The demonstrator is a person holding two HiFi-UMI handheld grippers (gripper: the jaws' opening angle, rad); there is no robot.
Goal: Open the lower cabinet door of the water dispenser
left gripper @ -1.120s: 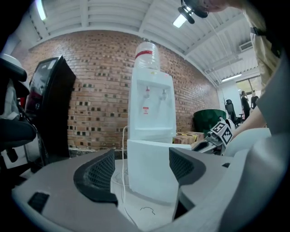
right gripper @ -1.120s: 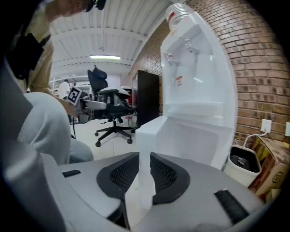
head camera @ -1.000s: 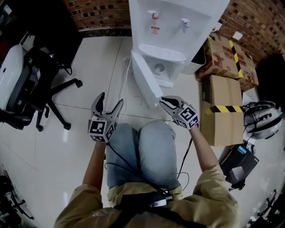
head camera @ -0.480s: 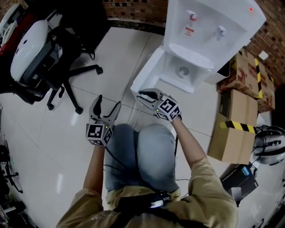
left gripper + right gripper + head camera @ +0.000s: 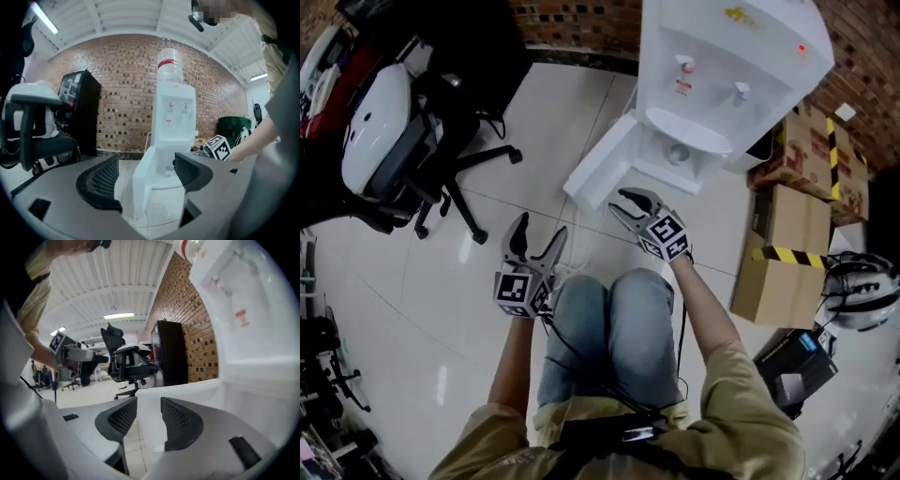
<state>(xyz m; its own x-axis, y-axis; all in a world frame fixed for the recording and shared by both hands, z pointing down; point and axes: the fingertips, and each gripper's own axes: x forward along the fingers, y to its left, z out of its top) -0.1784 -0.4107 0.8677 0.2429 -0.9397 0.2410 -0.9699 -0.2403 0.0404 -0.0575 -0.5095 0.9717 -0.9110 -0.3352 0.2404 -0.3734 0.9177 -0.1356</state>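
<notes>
Gaping lower cabinet door (image 5: 598,169), contents unseen

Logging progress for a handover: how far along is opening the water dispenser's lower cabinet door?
Done: the lower cabinet door stands swung wide out from the water dispenser. In hand: the right gripper is at the door's free edge, its jaws opening with that edge between them; the left gripper is open and empty. Left: probably only drawing the right gripper clear.

Floor (image 5: 422,309): pale glossy tiles.
Far side: white water dispenser (image 5: 727,70), standing.
Left: black office chair (image 5: 441,159).
Right: cardboard boxes (image 5: 778,272); possibly a helmet (image 5: 860,298).
</notes>
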